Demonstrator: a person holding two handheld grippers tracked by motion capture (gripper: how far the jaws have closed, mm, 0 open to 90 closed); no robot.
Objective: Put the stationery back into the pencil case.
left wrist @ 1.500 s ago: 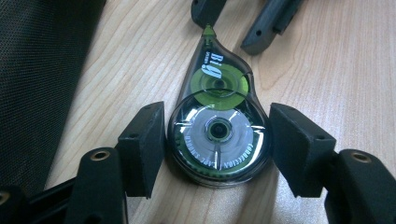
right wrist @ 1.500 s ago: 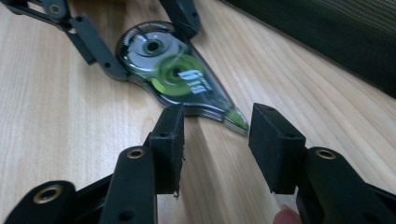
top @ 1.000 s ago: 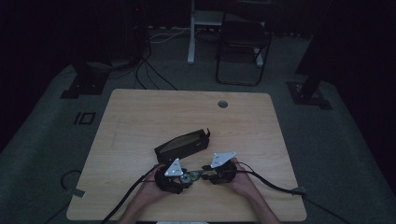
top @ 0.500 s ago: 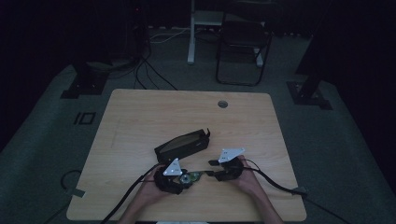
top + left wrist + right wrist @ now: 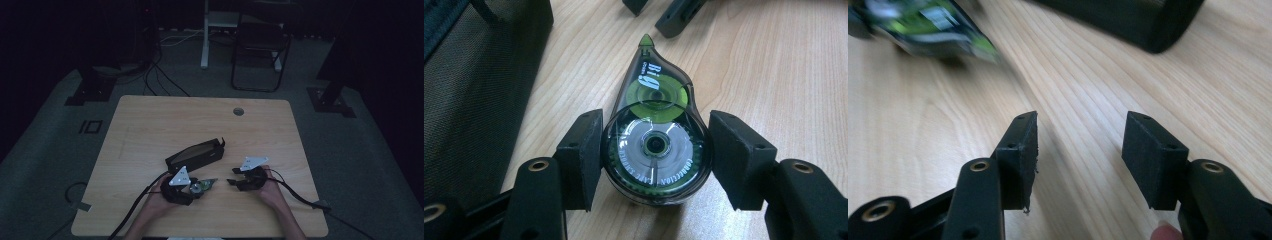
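Correction tape dispenser (image 5: 655,145) sits between the jaws of your left gripper (image 5: 655,155), lying flat on the tabletop (image 5: 150,125) close to its near edge, a little left of the middle. Your left pad presses against the round body, while a thin gap shows at your right pad, so I cannot tell whether the grip is firm. Its green pointed tip aims away from you, toward the jaws of your other gripper seen at the top of the left gripper view.

Your right gripper (image 5: 1078,150) is just to the right of it, near the same edge, with its jaws spread wide and nothing but bare wood between them. In the right gripper view the dispenser shows blurred at the upper left.

From the high view, your left gripper (image 5: 186,187) and right gripper (image 5: 245,178) lie near each other, each in a hand, with the dispenser (image 5: 202,186) between them.

Beyond both, around the middle of the tabletop, lies a black pencil case (image 5: 196,155), its long side running slantwise. Farther still, a round cable hole (image 5: 238,111) sits near the far edge.
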